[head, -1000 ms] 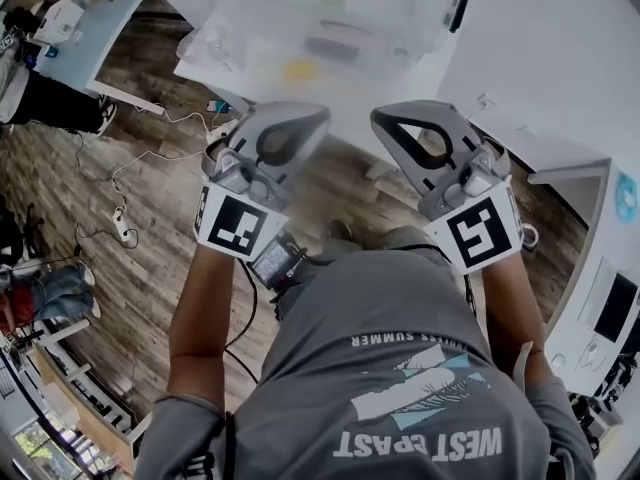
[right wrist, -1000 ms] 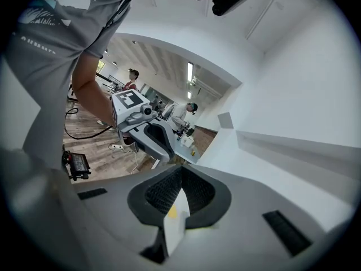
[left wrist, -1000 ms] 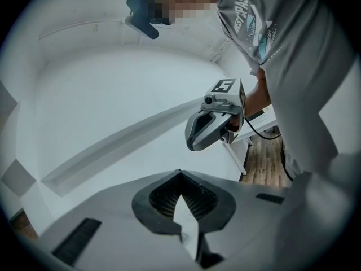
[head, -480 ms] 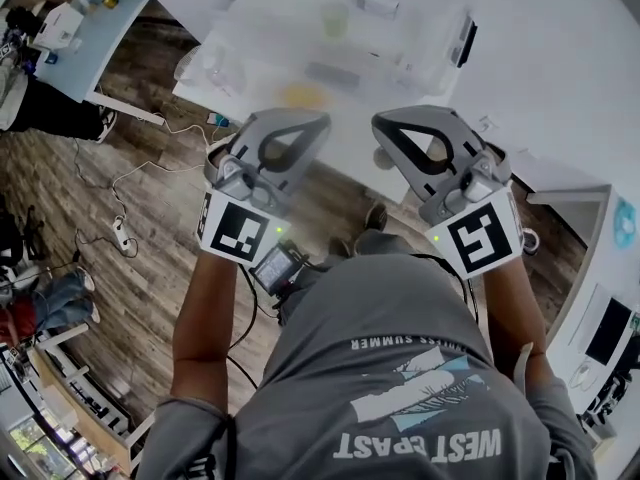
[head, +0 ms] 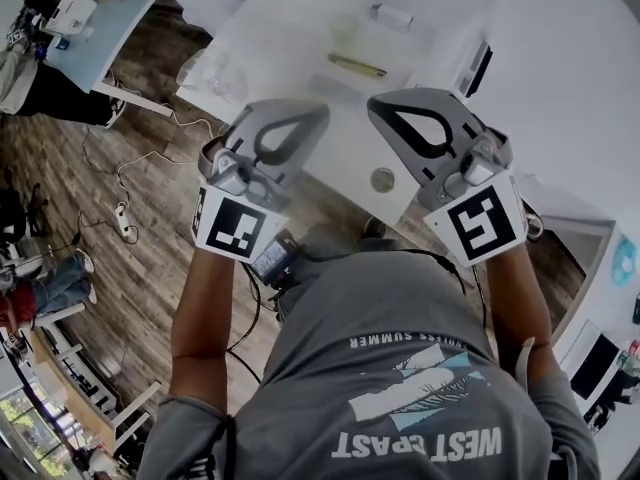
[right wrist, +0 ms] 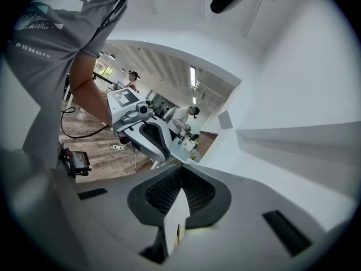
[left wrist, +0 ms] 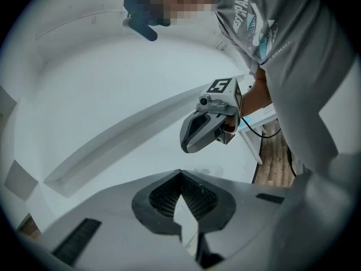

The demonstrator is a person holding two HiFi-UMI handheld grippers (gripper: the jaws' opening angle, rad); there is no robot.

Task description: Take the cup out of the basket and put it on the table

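On the white table (head: 350, 158), the basket (head: 450, 38) looks pale, washed-out

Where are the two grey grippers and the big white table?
Left grey plastic gripper (head: 310, 118): head view, on its shut tips.
Right grey plastic gripper (head: 385, 113): head view, on its shut tips.
White flat table (head: 345, 158): head view, bare top between both grippers.

Two grippers are held side by side above the near edge of a white table (head: 345, 153). The left gripper (head: 300, 120) and the right gripper (head: 400, 116) are each shown with jaws closed together. A thin yellowish stick (head: 358, 65) and a small white roll (head: 392, 14) are laid well apart on the table. A power strip (head: 123, 223) is seen on the wooden floor (head: 150, 278).
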